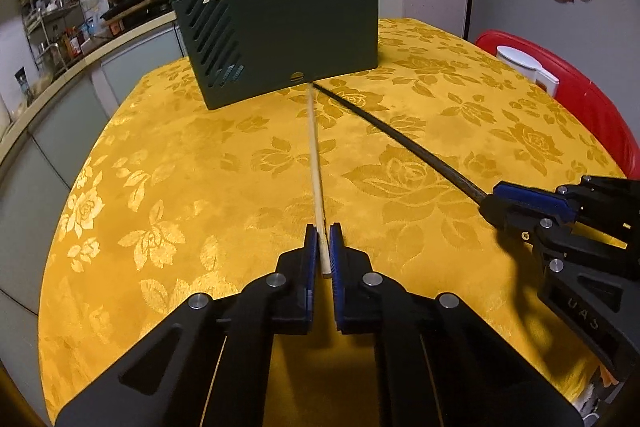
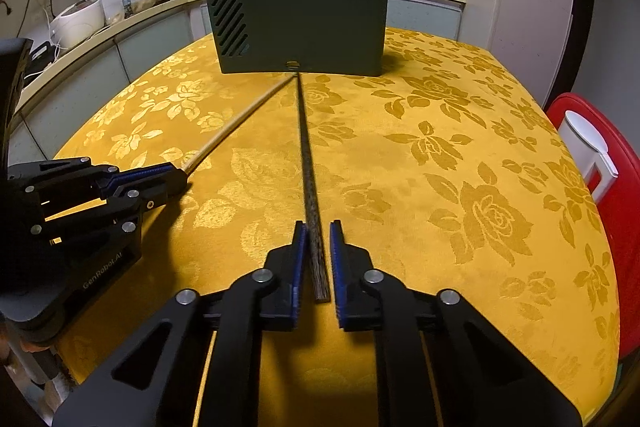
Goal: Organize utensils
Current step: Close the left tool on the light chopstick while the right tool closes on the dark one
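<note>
Left tongs (image 1: 323,247) pinching the light chopstick (image 1: 314,155). Right tongs (image 2: 318,255) pinching the dark chopstick (image 2: 306,155). Both tips meet at the far holder (image 2: 300,27) on the desk (image 2: 460,187).

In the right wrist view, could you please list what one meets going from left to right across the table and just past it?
Left gripper → light chopstick → dark chopstick, held in the right gripper → bare yellow tablecloth → white container on the red stool.
</note>
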Demonstrator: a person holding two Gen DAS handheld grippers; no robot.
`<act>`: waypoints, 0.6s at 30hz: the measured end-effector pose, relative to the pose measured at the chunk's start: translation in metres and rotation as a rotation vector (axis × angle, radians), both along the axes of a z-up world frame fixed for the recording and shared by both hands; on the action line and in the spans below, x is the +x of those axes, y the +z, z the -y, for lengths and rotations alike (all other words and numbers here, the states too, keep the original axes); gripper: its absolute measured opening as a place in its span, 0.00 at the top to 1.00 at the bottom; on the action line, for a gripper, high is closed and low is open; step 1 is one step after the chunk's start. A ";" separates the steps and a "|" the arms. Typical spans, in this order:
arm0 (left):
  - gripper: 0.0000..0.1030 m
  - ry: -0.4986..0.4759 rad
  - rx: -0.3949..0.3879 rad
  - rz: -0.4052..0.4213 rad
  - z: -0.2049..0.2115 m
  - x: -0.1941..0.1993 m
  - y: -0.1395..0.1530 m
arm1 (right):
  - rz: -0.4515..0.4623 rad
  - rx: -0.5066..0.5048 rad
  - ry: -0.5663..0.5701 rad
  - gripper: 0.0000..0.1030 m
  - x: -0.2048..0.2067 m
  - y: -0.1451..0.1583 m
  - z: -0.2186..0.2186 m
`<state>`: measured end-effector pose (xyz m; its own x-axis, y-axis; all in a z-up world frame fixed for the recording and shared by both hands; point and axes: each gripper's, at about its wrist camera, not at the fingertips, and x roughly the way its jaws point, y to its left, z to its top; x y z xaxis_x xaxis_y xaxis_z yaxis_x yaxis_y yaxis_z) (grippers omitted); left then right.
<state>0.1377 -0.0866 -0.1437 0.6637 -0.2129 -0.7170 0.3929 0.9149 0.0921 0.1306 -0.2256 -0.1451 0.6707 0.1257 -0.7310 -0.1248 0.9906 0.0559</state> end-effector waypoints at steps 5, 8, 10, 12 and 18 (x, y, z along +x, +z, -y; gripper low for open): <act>0.95 0.028 -0.011 -0.004 -0.012 -0.008 0.000 | -0.001 0.010 -0.039 0.92 -0.008 0.000 0.002; 0.95 0.044 -0.016 -0.004 -0.018 -0.016 0.000 | 0.002 -0.002 -0.087 0.92 -0.016 0.000 0.005; 0.95 0.055 -0.019 -0.004 -0.021 -0.019 0.000 | 0.009 -0.016 -0.113 0.92 -0.022 0.000 0.007; 0.95 0.064 -0.017 0.003 -0.022 -0.023 0.000 | 0.015 -0.017 -0.136 0.92 -0.027 -0.001 0.007; 0.95 0.078 -0.016 0.026 -0.022 -0.029 -0.001 | 0.039 -0.015 -0.139 0.92 -0.032 -0.003 0.007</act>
